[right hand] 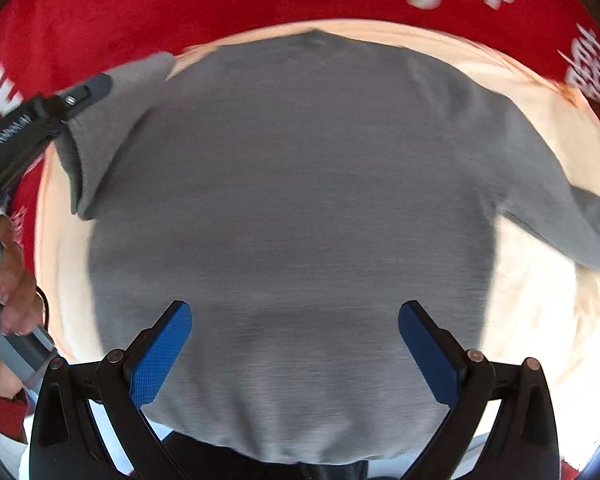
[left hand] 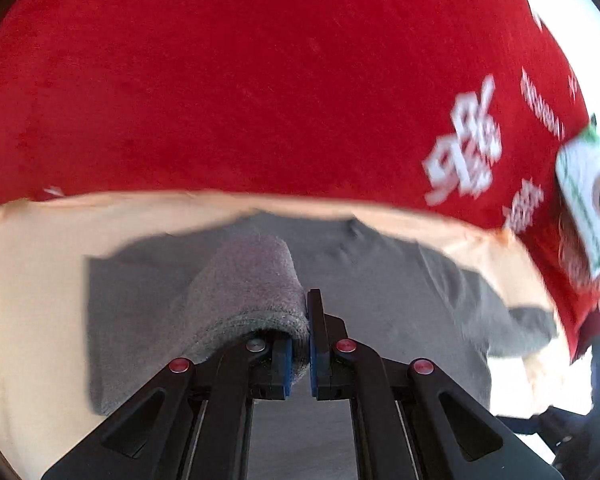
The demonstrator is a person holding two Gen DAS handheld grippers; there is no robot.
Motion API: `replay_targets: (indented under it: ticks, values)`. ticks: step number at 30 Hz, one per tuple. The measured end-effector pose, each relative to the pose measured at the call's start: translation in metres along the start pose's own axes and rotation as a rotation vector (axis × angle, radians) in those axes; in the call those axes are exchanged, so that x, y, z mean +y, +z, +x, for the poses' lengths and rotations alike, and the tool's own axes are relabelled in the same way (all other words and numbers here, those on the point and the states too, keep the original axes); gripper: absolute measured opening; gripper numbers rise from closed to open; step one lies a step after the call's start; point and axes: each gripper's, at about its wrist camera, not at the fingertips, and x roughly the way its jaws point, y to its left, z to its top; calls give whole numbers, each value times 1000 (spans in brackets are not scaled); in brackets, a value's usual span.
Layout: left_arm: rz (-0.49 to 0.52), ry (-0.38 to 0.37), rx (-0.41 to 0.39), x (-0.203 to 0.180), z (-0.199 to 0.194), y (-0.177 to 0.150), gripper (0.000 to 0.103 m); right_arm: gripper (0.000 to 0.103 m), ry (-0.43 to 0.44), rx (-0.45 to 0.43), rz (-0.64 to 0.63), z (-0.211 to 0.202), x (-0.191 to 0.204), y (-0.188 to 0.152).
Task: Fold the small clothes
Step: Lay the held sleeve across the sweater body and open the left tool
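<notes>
A small grey sweater lies flat on a peach cloth. Its right sleeve lies spread out to the right. My left gripper is shut on the cuff of the left sleeve and holds it lifted over the sweater body. The same gripper shows in the right wrist view at the upper left, pinching the raised sleeve. My right gripper is open and empty, hovering above the sweater's lower body near the hem.
A red cloth with white lettering lies beyond the peach cloth and surrounds it. A white card with a printed picture lies on the red cloth at the right. A hand holds the left gripper's handle.
</notes>
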Motion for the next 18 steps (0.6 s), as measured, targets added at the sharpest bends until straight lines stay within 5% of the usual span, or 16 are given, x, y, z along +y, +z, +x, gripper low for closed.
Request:
replay_targets:
  ticks: [3, 5, 6, 8, 14, 18]
  values:
    - [60, 38, 73, -28, 34, -9, 8, 103, -13, 12, 43, 4, -27, 4]
    - [93, 47, 87, -36, 41, -15, 33, 103, -17, 18, 65, 6, -40, 5]
    - [91, 33, 82, -38, 39, -18, 62, 103, -20, 19, 71, 7, -45, 7]
    - [84, 49, 45, -39, 30, -19, 84, 103, -26, 18, 78, 8, -51, 10]
    - [51, 64, 64, -9, -14, -16, 84, 103, -35, -20, 45, 4, -35, 30]
    - [-72, 184, 63, 61, -40, -19, 84, 103, -46, -124, -120, -7, 12, 44]
